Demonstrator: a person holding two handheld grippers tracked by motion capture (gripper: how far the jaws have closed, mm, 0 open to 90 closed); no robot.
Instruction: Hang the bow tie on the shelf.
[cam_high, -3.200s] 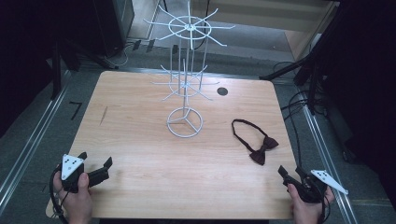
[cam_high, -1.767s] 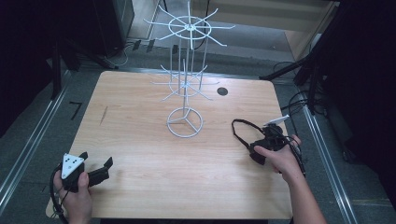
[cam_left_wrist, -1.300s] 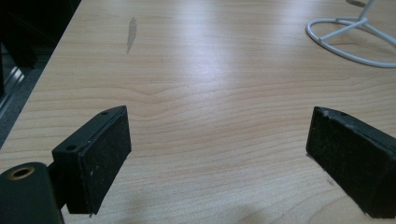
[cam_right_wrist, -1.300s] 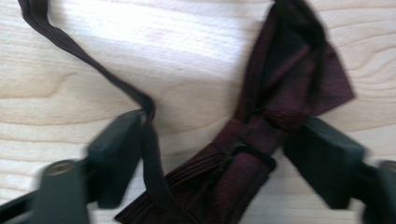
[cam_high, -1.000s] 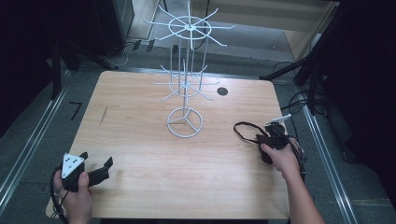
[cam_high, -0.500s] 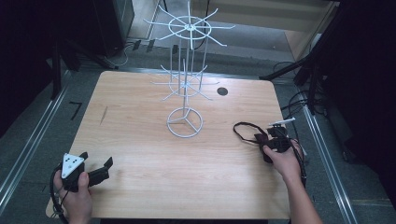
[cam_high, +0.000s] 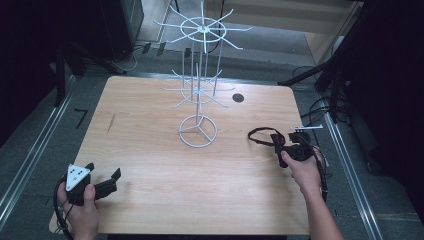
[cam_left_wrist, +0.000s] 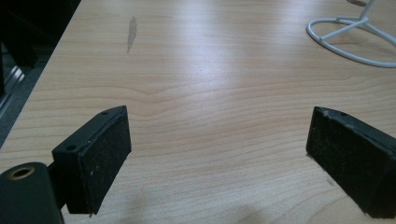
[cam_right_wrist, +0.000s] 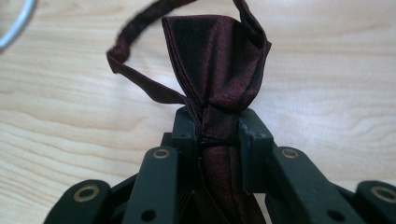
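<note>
A dark maroon bow tie (cam_right_wrist: 215, 56) with a thin strap (cam_high: 257, 134) lies at the table's right side. My right gripper (cam_right_wrist: 217, 128) is shut on its knot, with one wing standing up past the jaws. In the high view the right gripper (cam_high: 290, 148) sits over the tie near the right edge. My left gripper (cam_high: 102, 182) rests at the front left corner, open, with bare wood between its pads (cam_left_wrist: 105, 149). A white wire display stand (cam_high: 198, 95) with hooked arms rises from a ring base at the table's middle back.
The wooden table (cam_high: 150, 150) has a round black hole (cam_high: 238, 98) behind the stand. The stand's ring base (cam_left_wrist: 350, 39) lies ahead and right of the left gripper. Metal rails and cables run along the floor on both sides.
The right hand came from the front right corner to the bow tie and its gripper closed on the knot. The left gripper stayed still.
</note>
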